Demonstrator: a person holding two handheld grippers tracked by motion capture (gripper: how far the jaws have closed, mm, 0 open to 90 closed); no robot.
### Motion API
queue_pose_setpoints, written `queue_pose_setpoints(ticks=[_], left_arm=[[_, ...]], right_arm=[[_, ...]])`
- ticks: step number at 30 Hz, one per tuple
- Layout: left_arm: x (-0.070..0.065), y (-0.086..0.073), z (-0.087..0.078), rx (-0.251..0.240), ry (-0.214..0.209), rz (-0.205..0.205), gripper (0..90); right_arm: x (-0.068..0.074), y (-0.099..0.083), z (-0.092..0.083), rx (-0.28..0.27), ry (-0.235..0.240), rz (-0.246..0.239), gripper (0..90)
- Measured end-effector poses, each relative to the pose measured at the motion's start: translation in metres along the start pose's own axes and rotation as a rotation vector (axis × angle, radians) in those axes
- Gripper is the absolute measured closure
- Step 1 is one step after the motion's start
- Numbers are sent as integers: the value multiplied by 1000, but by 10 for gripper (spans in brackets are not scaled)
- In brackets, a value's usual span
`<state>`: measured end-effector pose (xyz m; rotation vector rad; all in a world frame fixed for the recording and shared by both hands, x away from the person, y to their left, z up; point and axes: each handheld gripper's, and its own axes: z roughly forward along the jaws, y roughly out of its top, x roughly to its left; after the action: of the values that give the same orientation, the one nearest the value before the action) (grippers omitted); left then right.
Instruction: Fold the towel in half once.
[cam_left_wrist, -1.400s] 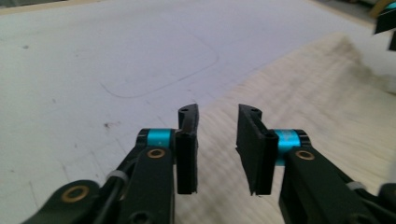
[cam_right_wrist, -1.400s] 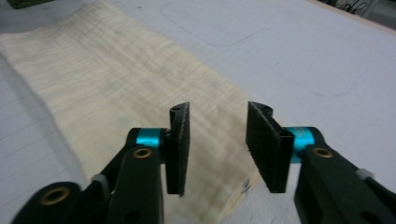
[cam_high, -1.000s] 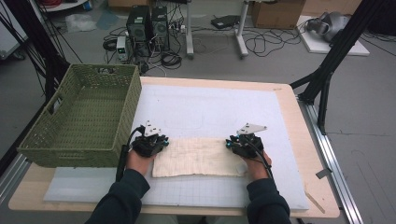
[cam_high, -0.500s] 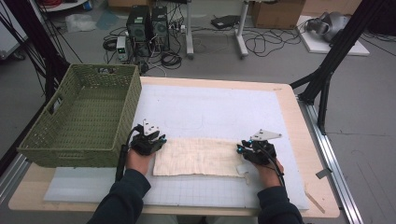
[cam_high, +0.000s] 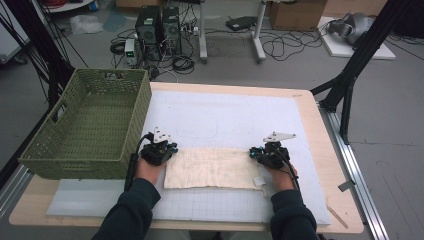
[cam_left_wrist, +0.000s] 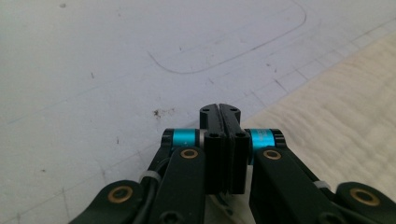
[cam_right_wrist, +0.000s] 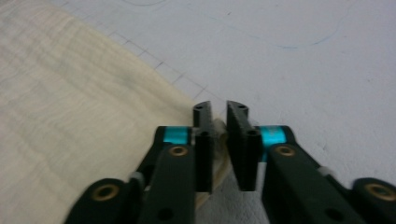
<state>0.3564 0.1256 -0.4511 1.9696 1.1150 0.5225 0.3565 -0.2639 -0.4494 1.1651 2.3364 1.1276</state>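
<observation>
Both tongs have just closed: left tongs (cam_left_wrist: 219, 112) pinched together, right tongs (cam_right_wrist: 219, 122) nipping the cloth (cam_high: 210, 167) edge; basket (cam_high: 75, 160) beside.

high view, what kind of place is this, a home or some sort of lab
Most likely a lab or workshop set up for recording. A white gridded mat covers the wooden table, computer towers and loose cables sit on the floor behind, and black tripod legs stand beside it.
</observation>
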Motion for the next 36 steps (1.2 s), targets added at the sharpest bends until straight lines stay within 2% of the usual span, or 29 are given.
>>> queue_pose_setpoints(ticks=[2, 5, 9, 11, 13, 14, 15, 16, 20, 24, 26, 29, 31, 36], left_arm=[[4, 0, 0, -4, -1, -45, 891], [6, 1, 0, -18, 23, -52, 895], [6, 2, 0, -54, 63, -46, 899], [10, 1, -1, -61, 62, -68, 897], [13, 1, -6, -83, 44, -77, 870], [14, 2, -8, -105, 37, -82, 802], [14, 2, -10, -122, 24, -81, 769], [13, 4, -14, -150, 6, -77, 753], [8, 7, -23, -221, -59, -54, 613], [5, 8, -33, -267, -125, -50, 481], [4, 8, -40, -295, -147, -69, 396], [1, 7, -49, -312, -165, -73, 243], [0, 5, -53, -330, -191, -64, 215], [-2, 3, -60, -336, -208, -63, 194]], right_arm=[[0, 0, -2, 3, -14, -12, 862], [1, 0, -4, -1, -65, -10, 864], [4, 2, -4, -17, -127, -44, 864], [3, 2, -4, -14, -139, -48, 844], [1, 1, -5, -21, -131, -28, 753], [0, 1, -7, -32, -131, -20, 656], [-1, 2, -9, -50, -148, -7, 567], [-2, 2, -11, -65, -160, -1, 515], [-2, 4, -25, -134, -213, 13, 382], [-2, 1, -44, -175, -213, 14, 320], [-1, -2, -53, -182, -192, 7, 293], [1, -10, -63, -173, -158, 1, 228], [4, -14, -67, -167, -146, -2, 194], [15, -20, -77, -170, -113, -36, 119]])
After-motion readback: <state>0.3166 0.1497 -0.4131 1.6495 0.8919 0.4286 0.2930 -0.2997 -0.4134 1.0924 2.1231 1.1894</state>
